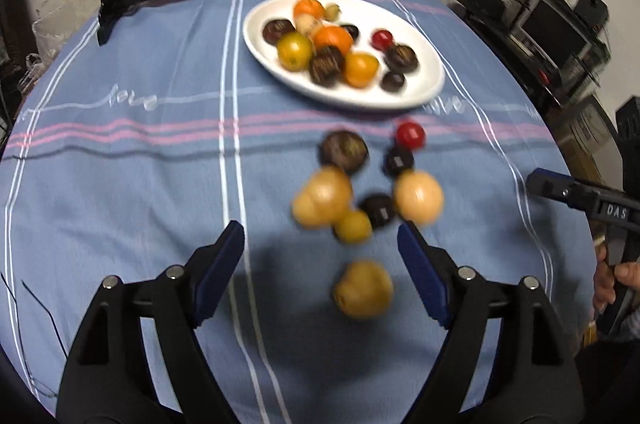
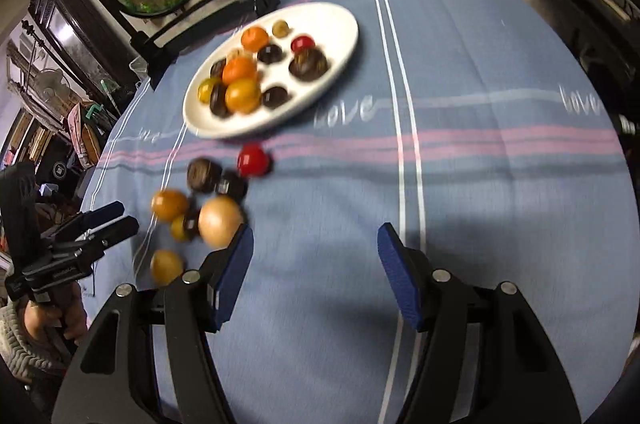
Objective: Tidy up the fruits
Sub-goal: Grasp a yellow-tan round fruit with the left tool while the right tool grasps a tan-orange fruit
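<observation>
While both views blur, I see my left gripper [image 1: 320,244] spread wide with nothing between its pads, over the blue striped tablecloth [image 1: 140,184]. A yellow fruit [image 1: 363,289] lies on the cloth in the gap between its fingers, untouched. My right gripper [image 2: 316,248] also stands parted and empty above bare cloth. The loose fruits [image 2: 208,200] cluster near the plate, left of the right gripper; the white plate [image 2: 336,24] at the far side holds the rest.
</observation>
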`<action>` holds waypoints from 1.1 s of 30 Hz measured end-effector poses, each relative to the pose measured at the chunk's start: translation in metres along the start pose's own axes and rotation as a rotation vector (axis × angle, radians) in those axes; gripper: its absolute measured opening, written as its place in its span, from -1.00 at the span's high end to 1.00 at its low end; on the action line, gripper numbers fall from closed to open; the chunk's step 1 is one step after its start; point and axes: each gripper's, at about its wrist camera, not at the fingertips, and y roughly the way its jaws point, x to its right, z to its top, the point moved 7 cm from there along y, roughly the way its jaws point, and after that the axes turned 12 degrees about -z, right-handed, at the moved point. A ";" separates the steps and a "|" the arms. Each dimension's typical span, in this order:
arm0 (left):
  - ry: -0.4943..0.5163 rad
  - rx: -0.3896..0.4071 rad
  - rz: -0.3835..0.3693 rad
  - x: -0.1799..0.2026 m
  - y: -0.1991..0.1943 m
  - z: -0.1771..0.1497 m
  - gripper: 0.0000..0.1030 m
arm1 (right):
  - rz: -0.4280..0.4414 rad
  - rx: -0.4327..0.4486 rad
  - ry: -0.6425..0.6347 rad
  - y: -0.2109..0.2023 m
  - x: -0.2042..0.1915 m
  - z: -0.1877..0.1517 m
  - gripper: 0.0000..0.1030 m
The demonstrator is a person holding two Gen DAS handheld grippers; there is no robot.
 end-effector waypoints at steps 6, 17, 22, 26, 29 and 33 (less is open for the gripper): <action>0.060 -0.046 -0.034 0.019 0.011 -0.020 -0.57 | -0.026 -0.013 -0.020 -0.013 -0.007 -0.015 -0.26; 0.061 -0.077 -0.054 0.024 0.031 -0.026 -0.56 | -0.085 -0.026 -0.031 -0.025 0.005 -0.034 -0.27; 0.080 -0.086 -0.037 0.025 0.036 -0.027 -0.51 | -0.098 -0.025 -0.001 -0.029 0.017 -0.037 -0.27; 0.071 -0.103 -0.034 0.020 0.040 -0.032 -0.26 | -0.097 -0.033 -0.006 -0.029 0.016 -0.039 -0.27; 0.053 -0.111 -0.033 0.015 0.043 -0.035 -0.11 | -0.095 -0.040 -0.013 -0.027 0.014 -0.040 -0.27; 0.048 -0.112 -0.033 0.011 0.044 -0.036 -0.02 | -0.093 -0.044 -0.016 -0.027 0.014 -0.039 -0.27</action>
